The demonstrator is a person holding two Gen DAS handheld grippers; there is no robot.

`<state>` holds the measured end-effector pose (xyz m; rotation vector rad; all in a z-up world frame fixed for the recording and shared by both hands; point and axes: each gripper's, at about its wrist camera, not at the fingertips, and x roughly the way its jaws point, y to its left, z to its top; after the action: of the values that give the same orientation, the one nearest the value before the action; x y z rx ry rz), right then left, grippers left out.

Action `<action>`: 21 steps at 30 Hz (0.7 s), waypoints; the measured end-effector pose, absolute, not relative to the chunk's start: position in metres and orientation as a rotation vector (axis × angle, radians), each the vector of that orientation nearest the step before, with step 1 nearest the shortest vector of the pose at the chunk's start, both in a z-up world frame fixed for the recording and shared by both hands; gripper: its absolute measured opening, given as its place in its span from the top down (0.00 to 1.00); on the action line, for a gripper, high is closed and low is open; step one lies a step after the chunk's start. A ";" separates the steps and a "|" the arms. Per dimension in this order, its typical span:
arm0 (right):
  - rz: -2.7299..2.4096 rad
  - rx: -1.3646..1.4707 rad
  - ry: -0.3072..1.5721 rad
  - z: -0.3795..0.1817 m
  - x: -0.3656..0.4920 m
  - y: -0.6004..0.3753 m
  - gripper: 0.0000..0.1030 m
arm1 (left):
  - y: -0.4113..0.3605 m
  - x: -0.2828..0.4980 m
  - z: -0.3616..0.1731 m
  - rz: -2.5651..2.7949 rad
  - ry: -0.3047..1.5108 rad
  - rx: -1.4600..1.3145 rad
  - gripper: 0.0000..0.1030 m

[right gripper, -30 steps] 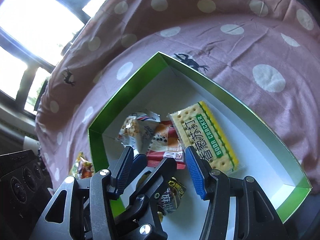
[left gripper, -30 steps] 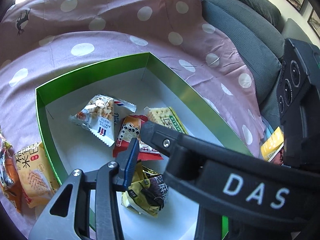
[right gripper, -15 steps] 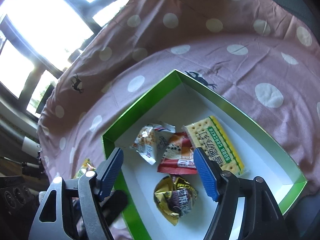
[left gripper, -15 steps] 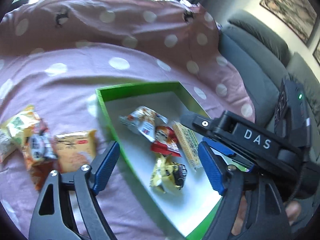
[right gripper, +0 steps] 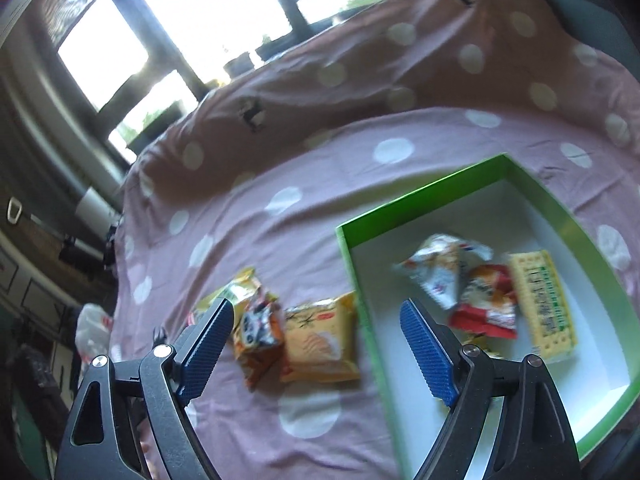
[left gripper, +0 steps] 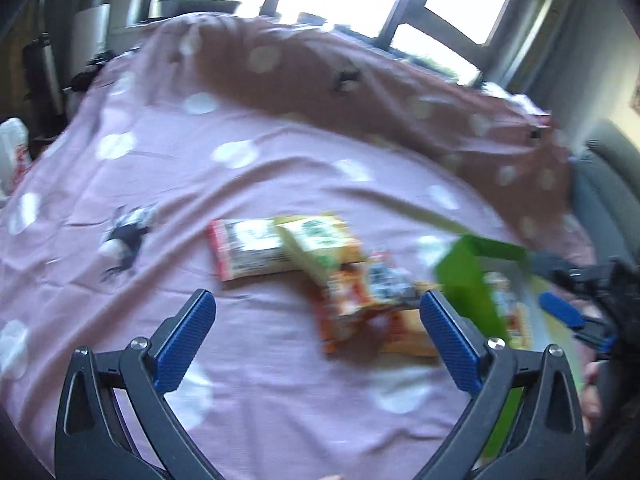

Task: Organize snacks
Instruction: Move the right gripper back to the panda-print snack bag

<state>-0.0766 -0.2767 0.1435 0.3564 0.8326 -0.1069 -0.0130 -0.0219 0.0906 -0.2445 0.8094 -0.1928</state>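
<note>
Both the left gripper (left gripper: 318, 330) and right gripper (right gripper: 318, 346) hang wide open and empty over the loose snacks (right gripper: 294, 338) beside the green box (right gripper: 424, 194). The step in hand looks like picking the next packet (the view is blurred); it needs lowering over one, closing, then carrying it into the box.

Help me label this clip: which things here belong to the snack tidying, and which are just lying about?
Part of the job:
green box
cracker pack, red packet and white packet inside it
orange packet and panda packet on the cloth
left gripper and right gripper, both open

Just lying about:
polka-dot cloth
white plastic bag
</note>
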 end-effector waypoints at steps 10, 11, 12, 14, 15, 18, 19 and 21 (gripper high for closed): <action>-0.043 0.252 0.998 0.089 -0.014 -0.217 0.17 | 0.005 0.015 0.048 -0.208 0.961 -0.393 0.01; -0.042 0.228 1.004 0.085 -0.009 -0.212 0.18 | 0.003 0.016 0.047 -0.225 0.965 -0.400 0.01; -0.034 0.201 1.013 0.081 -0.004 -0.207 0.21 | 0.000 0.017 0.047 -0.243 0.967 -0.404 0.02; -0.022 0.156 1.033 0.075 0.003 -0.200 0.24 | -0.010 0.020 0.044 -0.285 0.978 -0.396 0.02; -0.018 0.135 1.037 0.073 0.005 -0.197 0.25 | -0.014 0.019 0.044 -0.292 0.982 -0.387 0.02; -0.017 0.095 1.051 0.063 0.009 -0.196 0.32 | -0.024 0.024 0.036 -0.304 1.007 -0.360 0.02; -0.009 0.103 1.066 0.058 0.010 -0.196 0.38 | -0.026 0.026 0.034 -0.299 1.016 -0.352 0.02; 0.020 0.140 1.113 0.048 0.012 -0.199 0.50 | -0.031 0.031 0.027 -0.309 1.039 -0.347 0.02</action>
<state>0.0120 -0.1990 0.0479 0.1402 1.1127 0.0203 0.0308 -0.0309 0.0267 -0.3474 1.0387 -0.3090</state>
